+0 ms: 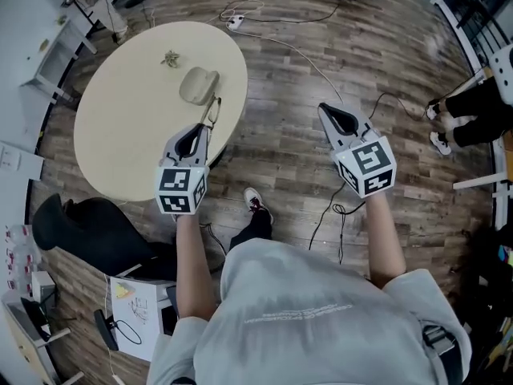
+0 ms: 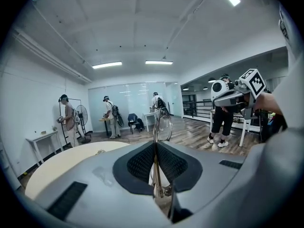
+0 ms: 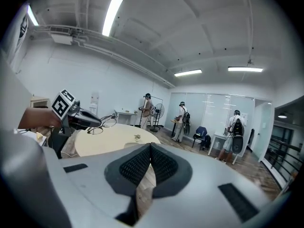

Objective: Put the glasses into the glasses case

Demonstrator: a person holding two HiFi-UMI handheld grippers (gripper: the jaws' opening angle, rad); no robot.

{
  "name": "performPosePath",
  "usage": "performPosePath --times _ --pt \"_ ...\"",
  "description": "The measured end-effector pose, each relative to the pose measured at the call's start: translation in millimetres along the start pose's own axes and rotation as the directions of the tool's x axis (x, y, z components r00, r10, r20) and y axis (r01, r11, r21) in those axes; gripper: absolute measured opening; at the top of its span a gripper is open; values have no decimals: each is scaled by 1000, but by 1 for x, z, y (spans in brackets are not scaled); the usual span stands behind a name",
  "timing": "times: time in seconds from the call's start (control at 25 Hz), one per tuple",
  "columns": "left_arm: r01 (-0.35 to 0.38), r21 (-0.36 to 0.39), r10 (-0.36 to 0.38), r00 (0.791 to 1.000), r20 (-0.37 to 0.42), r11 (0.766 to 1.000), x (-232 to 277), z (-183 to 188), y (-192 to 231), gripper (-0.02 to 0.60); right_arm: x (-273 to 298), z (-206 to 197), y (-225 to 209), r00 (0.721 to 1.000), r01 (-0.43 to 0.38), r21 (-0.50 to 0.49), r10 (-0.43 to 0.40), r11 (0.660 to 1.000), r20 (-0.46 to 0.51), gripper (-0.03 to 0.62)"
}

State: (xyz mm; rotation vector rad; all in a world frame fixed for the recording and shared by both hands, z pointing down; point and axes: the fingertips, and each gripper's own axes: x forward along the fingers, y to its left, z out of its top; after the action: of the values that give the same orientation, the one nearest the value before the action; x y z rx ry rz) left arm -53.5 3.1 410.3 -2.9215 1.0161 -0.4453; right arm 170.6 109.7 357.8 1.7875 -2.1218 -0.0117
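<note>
Thin-framed glasses (image 1: 214, 111) stick out from my left gripper (image 1: 203, 127), which is shut on them above the near right edge of the round beige table (image 1: 128, 127). In the left gripper view a lens (image 2: 163, 125) stands upright just past the closed jaws of the left gripper (image 2: 155, 145). The beige glasses case (image 1: 199, 85) lies shut on the table just beyond the glasses. My right gripper (image 1: 323, 107) hangs over the wooden floor to the right of the table, shut with nothing in it. The right gripper view shows its jaws pressed together and the glasses (image 3: 102, 124) off to the left.
A small cluttered object (image 1: 170, 58) lies on the table behind the case. Cables (image 1: 296, 50) run across the floor. A black bag (image 1: 96, 227) sits by the table's near edge. Several people stand at desks (image 2: 110, 118) far across the room.
</note>
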Motion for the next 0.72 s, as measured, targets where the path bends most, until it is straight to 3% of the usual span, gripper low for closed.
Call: performPosePath --times 0.32,0.72 --pt "4 -3 -4 1000 1 1000 79 22 80 23 102 32 -41 1000 9 -9 -9 1000 -9 2" --pt "9 -37 -10 1000 -16 999 139 13 147 23 195 47 -61 999 -2 -46 0 999 -43 0"
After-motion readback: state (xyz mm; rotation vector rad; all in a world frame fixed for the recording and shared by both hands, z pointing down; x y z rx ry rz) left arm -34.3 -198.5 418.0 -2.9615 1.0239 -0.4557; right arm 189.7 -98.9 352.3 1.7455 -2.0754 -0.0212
